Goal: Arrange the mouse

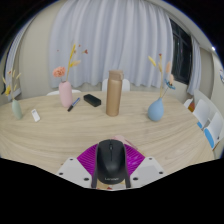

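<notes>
A black computer mouse sits between my gripper's two fingers, its front pointing ahead over the light wooden table. The magenta pads press against both of its sides. The mouse fills the gap between the fingers, and I cannot tell whether it rests on the table or is lifted.
Beyond the fingers stand a tan cylinder bottle, a blue vase, a pink vase with flowers, a dark remote-like object and a pale vase. Curtains hang behind the table.
</notes>
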Motion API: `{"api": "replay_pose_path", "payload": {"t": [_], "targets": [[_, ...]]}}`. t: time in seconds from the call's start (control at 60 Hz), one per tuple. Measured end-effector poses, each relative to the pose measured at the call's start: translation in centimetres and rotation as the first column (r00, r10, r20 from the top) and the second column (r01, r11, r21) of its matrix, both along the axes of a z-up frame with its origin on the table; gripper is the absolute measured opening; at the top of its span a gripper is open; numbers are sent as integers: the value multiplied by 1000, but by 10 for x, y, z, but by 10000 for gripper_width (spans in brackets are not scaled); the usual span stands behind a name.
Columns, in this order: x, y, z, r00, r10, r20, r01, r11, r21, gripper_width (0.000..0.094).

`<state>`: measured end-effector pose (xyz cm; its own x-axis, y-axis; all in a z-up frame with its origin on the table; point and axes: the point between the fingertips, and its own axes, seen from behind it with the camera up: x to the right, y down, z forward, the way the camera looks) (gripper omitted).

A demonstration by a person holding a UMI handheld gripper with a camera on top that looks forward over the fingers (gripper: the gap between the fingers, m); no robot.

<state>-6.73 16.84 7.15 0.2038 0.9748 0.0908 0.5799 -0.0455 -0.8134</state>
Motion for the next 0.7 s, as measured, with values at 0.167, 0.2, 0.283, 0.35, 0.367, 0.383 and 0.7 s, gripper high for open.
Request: {"api": "replay_pose_path", "payload": {"t": [0.167, 0.2, 0.283, 0.35, 0.367, 0.383, 0.7], "targets": [[19, 4, -66, 996, 32, 88, -27, 998, -51, 374], [22, 4, -73, 995, 33, 94, -27, 998, -64, 378], [24, 3, -80, 995, 39, 90, -32, 996, -79, 412], [25, 4, -81, 994, 41, 97, -34, 997, -69, 470], [25, 5, -81, 994, 40, 99, -34, 997, -66, 486], [25, 6, -80, 994, 39, 100, -33, 998, -60, 503], [85, -29, 30, 999, 9, 42, -6, 998, -55, 857]]}}
